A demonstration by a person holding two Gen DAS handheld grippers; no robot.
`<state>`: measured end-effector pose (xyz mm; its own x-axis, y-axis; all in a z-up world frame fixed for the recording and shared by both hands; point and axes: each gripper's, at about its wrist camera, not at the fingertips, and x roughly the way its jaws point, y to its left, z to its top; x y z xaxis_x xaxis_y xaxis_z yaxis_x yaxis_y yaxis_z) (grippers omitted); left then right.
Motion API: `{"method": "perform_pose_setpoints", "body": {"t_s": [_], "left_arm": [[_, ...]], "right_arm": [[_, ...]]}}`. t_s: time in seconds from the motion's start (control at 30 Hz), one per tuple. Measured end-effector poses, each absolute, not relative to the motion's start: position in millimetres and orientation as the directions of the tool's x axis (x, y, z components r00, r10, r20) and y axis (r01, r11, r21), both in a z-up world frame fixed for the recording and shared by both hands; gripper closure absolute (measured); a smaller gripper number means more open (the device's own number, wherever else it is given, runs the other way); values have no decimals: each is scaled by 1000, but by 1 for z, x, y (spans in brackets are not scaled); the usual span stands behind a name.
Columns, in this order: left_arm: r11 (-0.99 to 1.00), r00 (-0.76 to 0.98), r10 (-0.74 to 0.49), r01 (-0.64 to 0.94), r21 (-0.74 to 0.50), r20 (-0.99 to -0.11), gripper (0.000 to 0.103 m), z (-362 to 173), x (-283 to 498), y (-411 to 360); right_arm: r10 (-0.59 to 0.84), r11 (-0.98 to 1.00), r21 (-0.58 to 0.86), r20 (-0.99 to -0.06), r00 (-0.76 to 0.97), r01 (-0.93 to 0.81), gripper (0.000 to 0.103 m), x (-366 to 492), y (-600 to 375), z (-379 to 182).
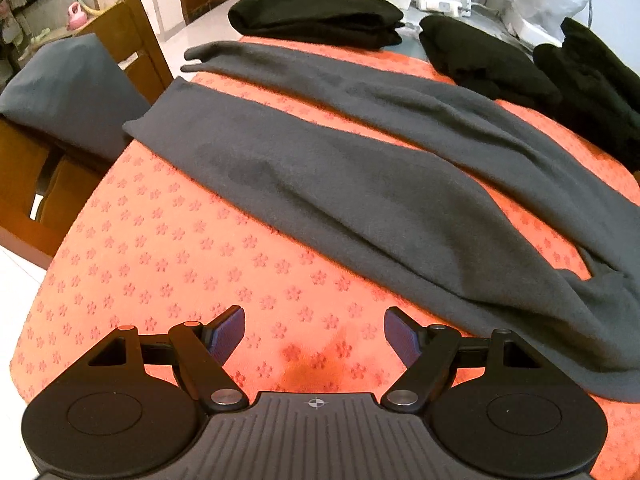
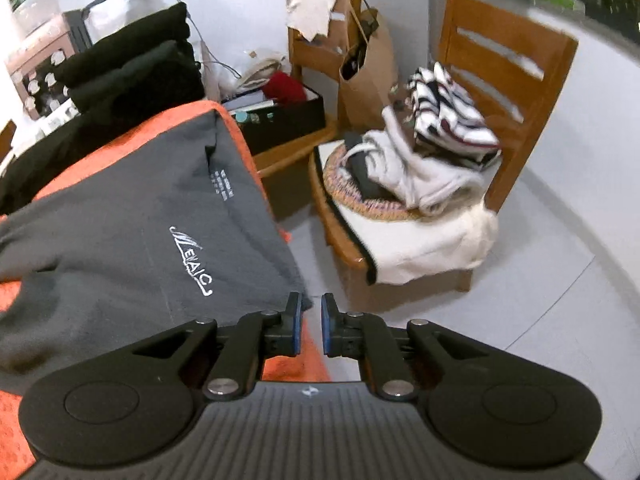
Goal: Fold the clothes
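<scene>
We're looking at grey trousers spread flat across the orange flower-print cover on the surface, both legs stretched away towards the far edge with a strip of orange showing between them. In the right wrist view the waistband end, with its white logo, reaches right to the corner and droops a little over the side.

Our left tongs hang released, fingers wide apart, above bare cover just beside the near leg. Our right tongs are nearly closed, a narrow gap between the pads and no cloth in it, sitting at the waistband corner above the drop to the floor.

The trousers lie unfolded, so any fold is yet to come, though we can't say how the other items stand. Folded black stacks sit at the far side, and a grey bundle rests on a chair.

Now the risks. That overhanging corner could slide floorwards if we tug the waistband unevenly. The soft cloth may bunch if the tongs pinch only one layer. The cover itself could get caught with it and drag. Swinging the legs over might brush the black stacks.
</scene>
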<state>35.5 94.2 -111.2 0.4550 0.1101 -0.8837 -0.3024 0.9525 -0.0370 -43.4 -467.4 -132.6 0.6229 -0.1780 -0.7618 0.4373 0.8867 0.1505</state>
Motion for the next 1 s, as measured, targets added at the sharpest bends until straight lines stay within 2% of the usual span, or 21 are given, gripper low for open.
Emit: {"method": "perform_pose_setpoints", "body": {"t_s": [0.3, 0.47, 0.6, 1.0], "left_arm": [[911, 497, 158, -406, -68, -853, 25, -116, 37, 138], [896, 520, 180, -438, -80, -835, 26, -121, 45, 172], [907, 555, 168, -411, -93, -815, 26, -121, 53, 196], [970, 632, 158, -245, -2, -758, 26, -125, 90, 250]], "right_arm": [[-83, 948, 167, -689, 720, 270, 90, -37, -446, -91], [-33, 969, 154, -699, 714, 196, 89, -26, -416, -84], [-12, 977, 141, -718, 696, 163, 88, -26, -384, -80], [-20, 977, 122, -762, 647, 173, 83, -30, -281, -79]]}}
